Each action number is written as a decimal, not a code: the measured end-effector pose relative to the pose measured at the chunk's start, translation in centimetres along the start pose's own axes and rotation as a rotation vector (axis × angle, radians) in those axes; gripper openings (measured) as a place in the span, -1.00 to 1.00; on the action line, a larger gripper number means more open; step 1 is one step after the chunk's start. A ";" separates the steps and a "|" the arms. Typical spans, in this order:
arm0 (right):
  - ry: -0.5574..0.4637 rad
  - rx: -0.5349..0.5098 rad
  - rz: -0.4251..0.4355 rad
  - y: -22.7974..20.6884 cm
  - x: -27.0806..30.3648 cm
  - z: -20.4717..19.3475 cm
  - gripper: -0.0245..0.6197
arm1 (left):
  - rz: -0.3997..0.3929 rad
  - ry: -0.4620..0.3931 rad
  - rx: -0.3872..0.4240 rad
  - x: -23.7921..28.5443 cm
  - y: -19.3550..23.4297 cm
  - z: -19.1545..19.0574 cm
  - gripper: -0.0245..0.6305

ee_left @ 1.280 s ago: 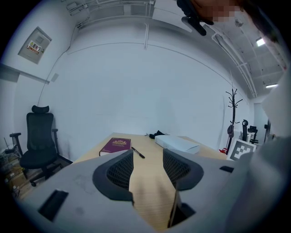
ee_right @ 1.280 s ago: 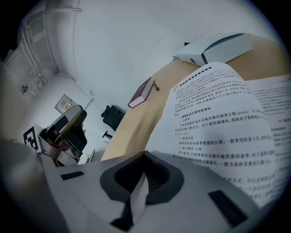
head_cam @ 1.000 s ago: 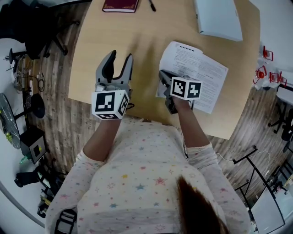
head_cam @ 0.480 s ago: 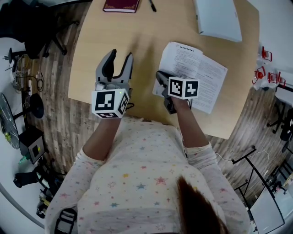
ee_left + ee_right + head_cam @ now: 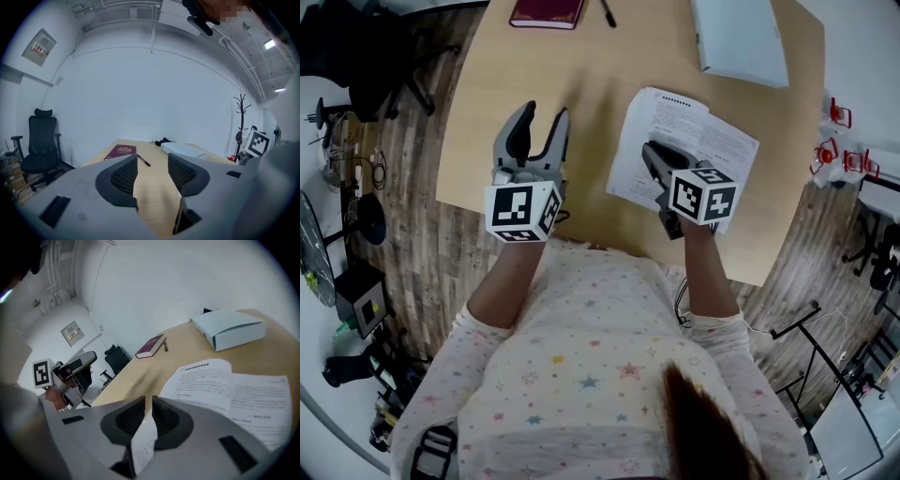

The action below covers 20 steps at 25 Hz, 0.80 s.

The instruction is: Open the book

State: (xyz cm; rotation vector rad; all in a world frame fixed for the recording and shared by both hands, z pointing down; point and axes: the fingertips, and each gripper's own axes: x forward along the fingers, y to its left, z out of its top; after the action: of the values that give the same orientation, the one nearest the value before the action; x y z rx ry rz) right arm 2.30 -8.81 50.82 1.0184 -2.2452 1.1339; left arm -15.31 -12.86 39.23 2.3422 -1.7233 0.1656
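The book (image 5: 712, 150) lies open on the wooden table (image 5: 581, 66), showing white printed pages; it also shows in the right gripper view (image 5: 225, 385). My right gripper (image 5: 650, 151) is over the book's left half, shut on a single page (image 5: 144, 441) whose edge stands up between the nearly closed jaws (image 5: 149, 404). My left gripper (image 5: 546, 114) hovers to the left of the book over bare table, open and empty, and reads the same in its own view (image 5: 152, 168).
At the table's far edge lie a maroon book (image 5: 547, 11) and a pen (image 5: 610, 11); a pale blue box (image 5: 741, 37) sits at the far right. A black office chair (image 5: 366, 56) stands off the table's left side.
My right gripper has moved to the right from the book's lower left edge, carrying the pinched page with it. The left gripper has stayed put.
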 end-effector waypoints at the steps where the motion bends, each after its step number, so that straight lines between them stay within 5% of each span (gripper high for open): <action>1: -0.009 -0.016 -0.031 -1.0 -0.9 0.3 -0.77 | -0.001 -0.002 0.001 0.0 -0.1 0.1 -0.30; 11: -0.042 -0.054 -0.213 -6.7 -5.6 -1.7 -0.73 | -0.014 -0.017 0.014 -0.2 -1.0 0.9 -0.30; 20: -0.023 -0.074 -0.241 -7.5 -6.0 -4.2 -0.73 | -0.016 -0.017 0.021 -0.7 -1.7 0.9 -0.31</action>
State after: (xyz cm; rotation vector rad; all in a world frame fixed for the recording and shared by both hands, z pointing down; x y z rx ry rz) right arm 12.09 -5.88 53.20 1.2371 -2.0960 0.9346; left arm -13.96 -11.96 38.06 2.3788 -1.7179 0.1625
